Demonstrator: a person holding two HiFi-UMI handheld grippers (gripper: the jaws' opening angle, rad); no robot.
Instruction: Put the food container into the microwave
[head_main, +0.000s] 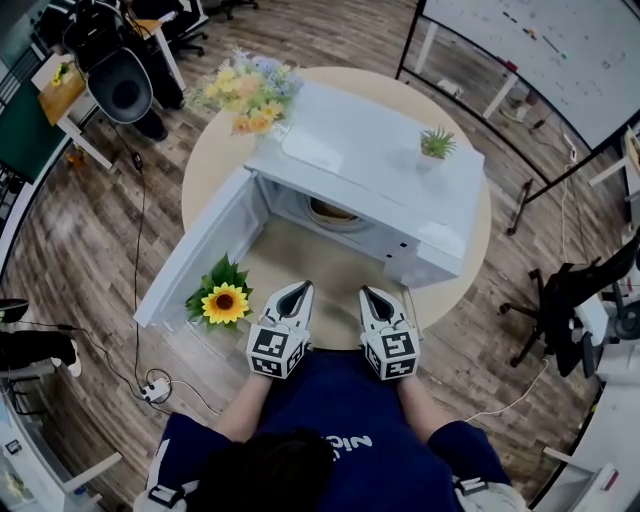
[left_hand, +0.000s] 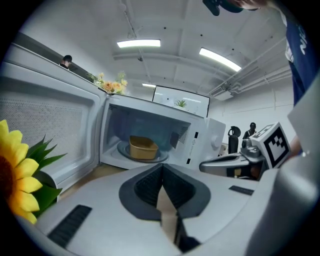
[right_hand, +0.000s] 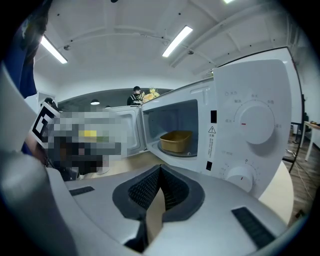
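Round tan table (head_main: 205, 165), wood floor (head_main: 80, 250). Brown container (right_hand: 176, 141) sits in the open microwave (head_main: 370, 165); left gripper (head_main: 298, 291), right gripper (head_main: 371, 294) both closed, empty.

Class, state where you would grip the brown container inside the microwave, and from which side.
Likely its near rim wall, entering through the open front of the microwave: the container sits upright and open-topped, and every other side is walled in.
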